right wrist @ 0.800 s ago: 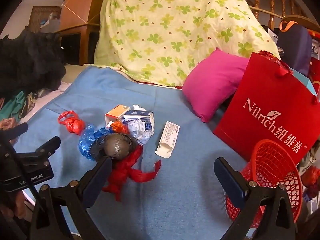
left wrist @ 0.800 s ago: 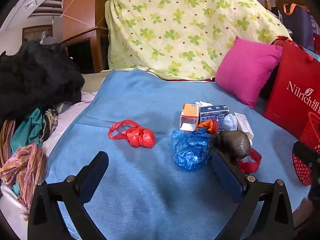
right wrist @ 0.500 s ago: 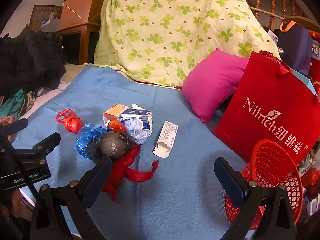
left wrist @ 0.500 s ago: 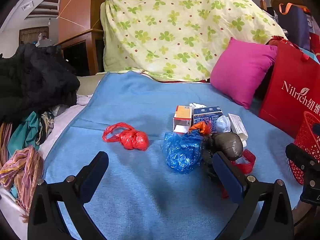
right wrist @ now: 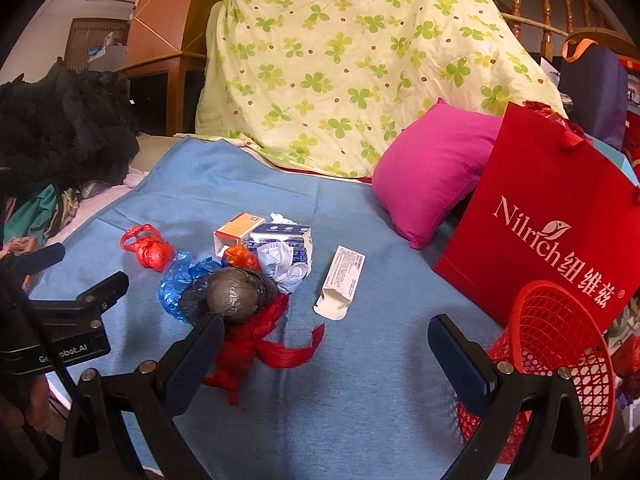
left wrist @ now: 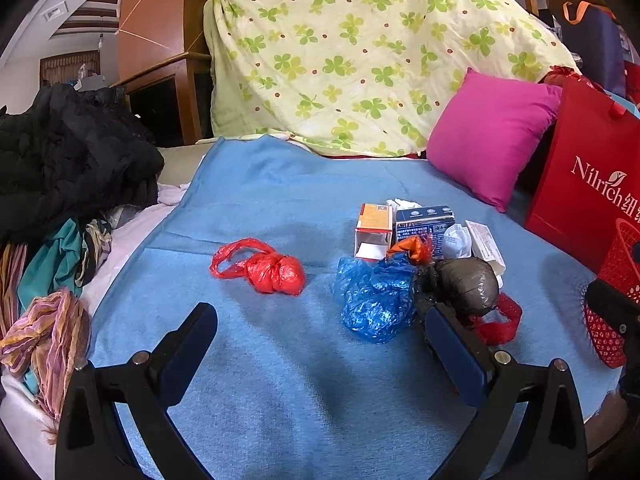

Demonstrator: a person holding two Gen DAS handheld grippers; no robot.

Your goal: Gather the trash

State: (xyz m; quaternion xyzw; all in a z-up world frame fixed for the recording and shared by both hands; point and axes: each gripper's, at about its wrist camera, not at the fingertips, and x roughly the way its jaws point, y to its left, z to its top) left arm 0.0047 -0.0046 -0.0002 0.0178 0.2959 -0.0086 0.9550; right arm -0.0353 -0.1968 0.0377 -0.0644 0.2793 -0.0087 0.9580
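Trash sits clustered mid-way across the blue blanket [left wrist: 280, 200]: knotted red bag [left wrist: 272, 270] off alone to the left, crumpled blue bag [left wrist: 376, 300] touching a dark wrapped ball [right wrist: 236, 294], small boxes [right wrist: 260, 236] just behind, white sachet [right wrist: 342, 282] beside. Red mesh basket [right wrist: 560, 360] at the blanket's right edge. My left gripper [left wrist: 320, 344] and right gripper [right wrist: 322, 360] both hover spread wide, nothing between their fingers.

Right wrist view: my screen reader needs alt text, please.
The open right gripper hovers over a blue blanket strewn with trash: plastic bags, small boxes, a crumpled mask. A red mesh basket stands at right.
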